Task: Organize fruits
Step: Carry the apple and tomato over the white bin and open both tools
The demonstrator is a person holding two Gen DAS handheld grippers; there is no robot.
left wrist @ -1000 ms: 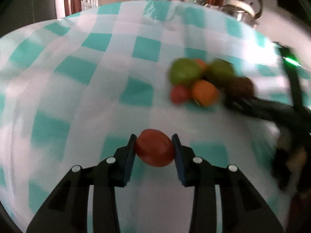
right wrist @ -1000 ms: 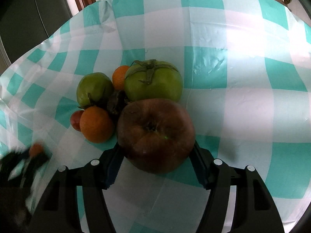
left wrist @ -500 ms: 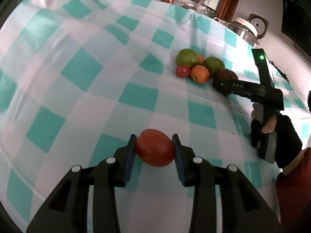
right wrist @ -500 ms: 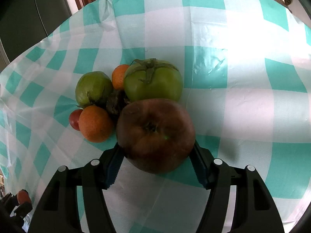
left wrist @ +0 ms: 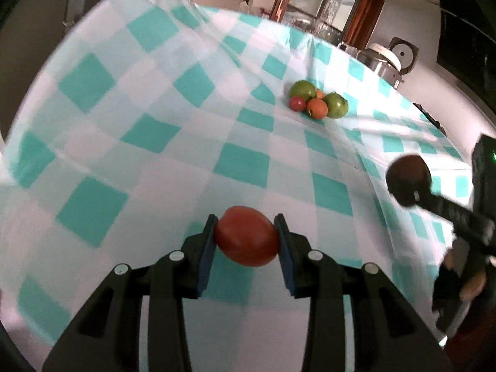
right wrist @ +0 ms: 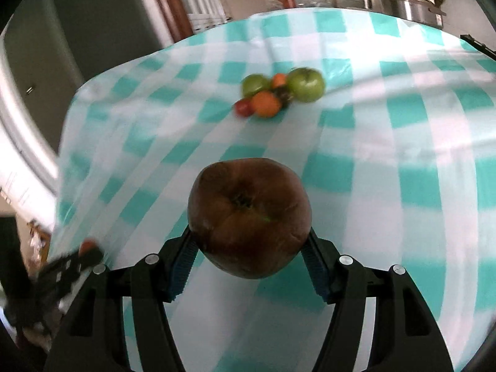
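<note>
My left gripper (left wrist: 246, 238) is shut on a red tomato (left wrist: 246, 236), held above the checked tablecloth (left wrist: 155, 130). My right gripper (right wrist: 249, 248) is shut on a large dark brown fruit (right wrist: 249, 217), lifted clear of the cloth; it also shows in the left wrist view (left wrist: 407, 179). A pile of fruit lies far ahead on the cloth: two green fruits (left wrist: 302, 90) (left wrist: 336, 105), an orange (left wrist: 316, 108), a small red one (left wrist: 297, 103). The pile also shows in the right wrist view (right wrist: 305, 85), blurred.
A steel kettle and a rice cooker (left wrist: 387, 59) stand beyond the table's far right corner. Wooden door frames and a glass cabinet (left wrist: 325, 6) are behind. The left gripper shows blurred at the lower left of the right wrist view (right wrist: 71, 263).
The right gripper has lifted the dark brown fruit off the pile and pulled back toward the near side. The left gripper has drawn back and risen with the tomato still in it.
</note>
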